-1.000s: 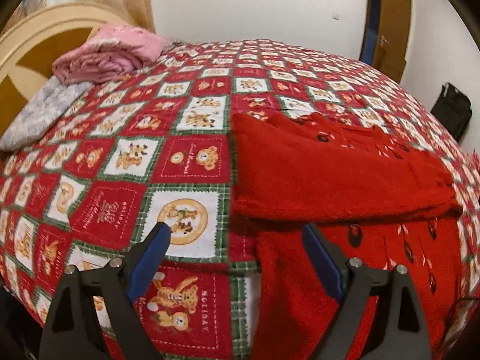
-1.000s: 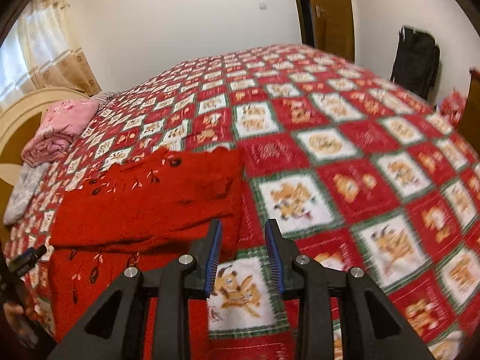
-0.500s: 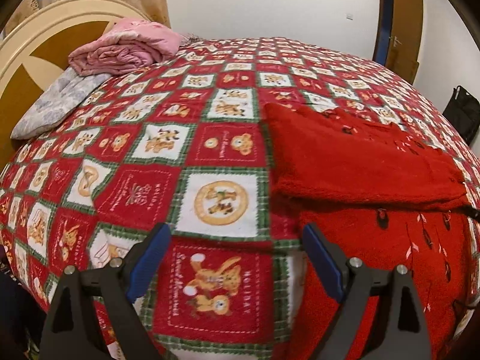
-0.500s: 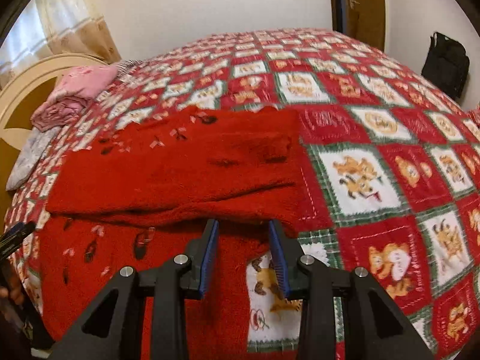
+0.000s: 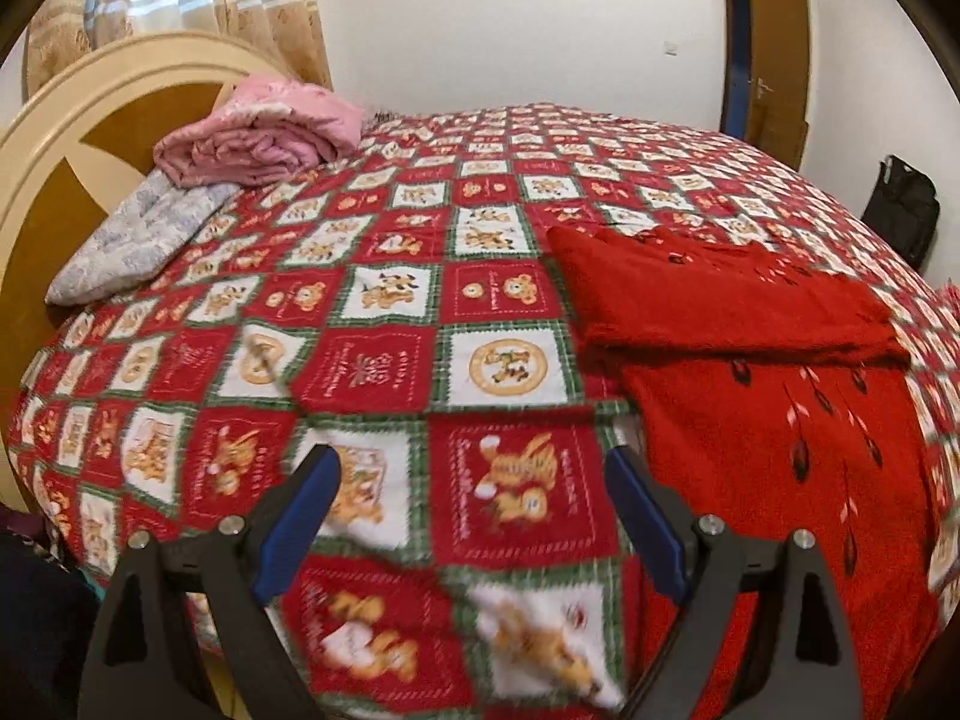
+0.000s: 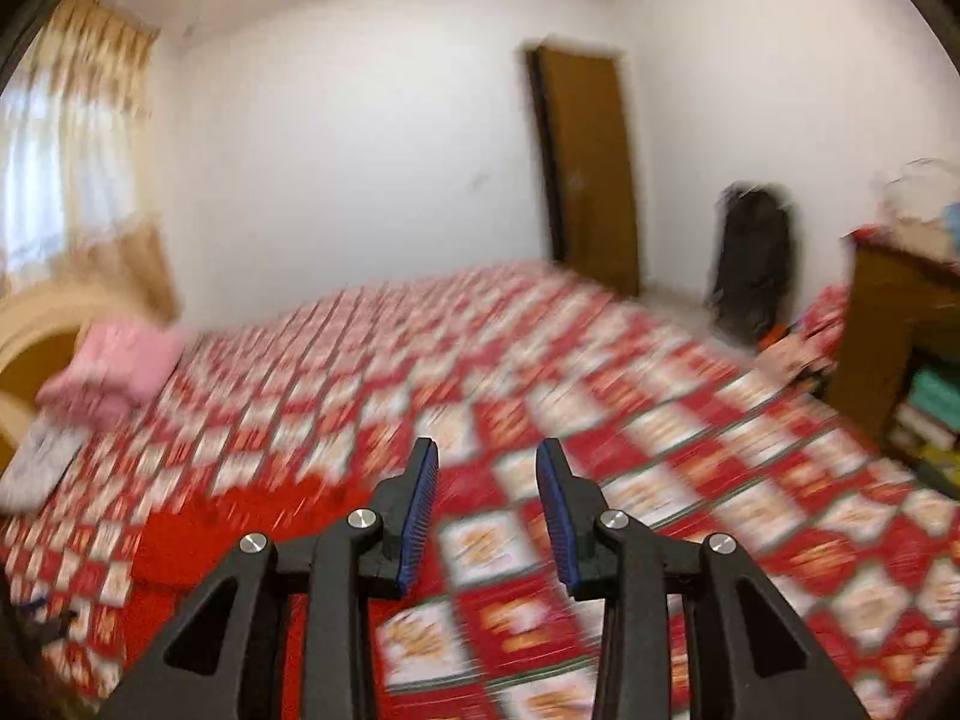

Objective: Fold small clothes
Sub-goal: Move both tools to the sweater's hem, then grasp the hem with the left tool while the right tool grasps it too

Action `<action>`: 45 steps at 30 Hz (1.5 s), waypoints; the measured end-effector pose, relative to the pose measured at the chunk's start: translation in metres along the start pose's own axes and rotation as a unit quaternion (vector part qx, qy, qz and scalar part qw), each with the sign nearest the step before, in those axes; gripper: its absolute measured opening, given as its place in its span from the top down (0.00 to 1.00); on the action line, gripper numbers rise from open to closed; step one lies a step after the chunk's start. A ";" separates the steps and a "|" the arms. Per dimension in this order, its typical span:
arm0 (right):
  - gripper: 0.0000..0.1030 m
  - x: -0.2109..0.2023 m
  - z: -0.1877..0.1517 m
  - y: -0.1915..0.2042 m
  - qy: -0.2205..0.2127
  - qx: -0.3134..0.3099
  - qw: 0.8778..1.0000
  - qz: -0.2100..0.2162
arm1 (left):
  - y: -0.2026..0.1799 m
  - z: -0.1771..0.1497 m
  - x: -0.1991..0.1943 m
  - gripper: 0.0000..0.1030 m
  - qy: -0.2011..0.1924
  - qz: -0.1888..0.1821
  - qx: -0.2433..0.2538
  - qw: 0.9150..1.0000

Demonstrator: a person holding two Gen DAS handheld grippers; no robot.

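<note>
Both grippers empty above bed; garment lying folded on quilt.

Left gripper (image 5: 471, 516): jaws wide, nothing between, over patchwork quilt (image 5: 384, 312). Red garment (image 5: 744, 372) flat to its right, far part doubled over near part. Right gripper (image 6: 486, 507): jaws moderately apart, empty; heavy blur, garment (image 6: 198, 534) probably near left. Pink bundle (image 5: 258, 138) far left by headboard (image 5: 66, 150).

Pink blanket (image 5: 264, 135) (folded) on patchwork bedspread (image 5: 372, 312); black bag (image 5: 903, 207).
</note>
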State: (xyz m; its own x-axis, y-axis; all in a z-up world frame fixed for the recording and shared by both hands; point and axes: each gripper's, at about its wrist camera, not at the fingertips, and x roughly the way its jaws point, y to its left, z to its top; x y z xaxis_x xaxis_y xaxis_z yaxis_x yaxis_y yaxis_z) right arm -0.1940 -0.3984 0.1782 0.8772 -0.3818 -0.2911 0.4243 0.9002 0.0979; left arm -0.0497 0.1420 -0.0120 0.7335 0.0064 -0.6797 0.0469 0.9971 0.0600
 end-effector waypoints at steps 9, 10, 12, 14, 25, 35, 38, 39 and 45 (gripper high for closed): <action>0.56 -0.155 0.038 -0.076 -0.104 -0.030 0.990 -0.093 | -0.010 -0.036 -0.043 0.06 -0.031 -0.027 0.090 0.995; 0.54 -0.164 0.031 -0.075 -0.093 -0.044 0.992 -0.078 | -0.012 -0.042 -0.047 0.06 -0.031 -0.038 0.097 0.994; 0.53 -0.175 0.010 -0.067 -0.074 -0.077 0.993 -0.055 | -0.016 -0.051 -0.054 0.06 -0.027 -0.055 0.104 0.993; 0.53 -0.185 -0.012 -0.060 -0.057 -0.102 0.992 -0.042 | -0.019 -0.064 -0.061 0.06 -0.024 -0.069 0.108 0.991; 0.53 -0.135 -0.172 0.025 0.216 -0.137 0.936 0.241 | -0.045 -0.106 -0.067 0.06 0.046 -0.185 0.126 0.974; 0.53 -0.109 -0.275 0.057 0.353 -0.083 0.894 0.263 | -0.069 -0.152 -0.050 0.06 0.129 -0.231 0.131 0.956; 0.53 -0.103 -0.286 0.050 0.369 -0.074 0.890 0.257 | -0.081 -0.162 -0.045 0.06 0.145 -0.244 0.136 0.949; 0.53 -0.100 -0.289 0.047 0.375 -0.066 0.889 0.254 | -0.085 -0.165 -0.044 0.06 0.149 -0.245 0.139 0.948; 0.53 -0.090 -0.302 0.055 0.404 -0.059 0.878 0.249 | -0.091 -0.167 -0.044 0.06 0.154 -0.257 0.138 0.944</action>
State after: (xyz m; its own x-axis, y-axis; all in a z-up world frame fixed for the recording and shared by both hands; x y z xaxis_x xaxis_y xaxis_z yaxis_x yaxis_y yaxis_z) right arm -0.3178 -0.2514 -0.0778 0.4804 0.2964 -0.8254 -0.0353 0.9469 0.3195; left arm -0.1992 0.0642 -0.1100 0.3365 -0.4087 -0.8484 0.5491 0.8170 -0.1758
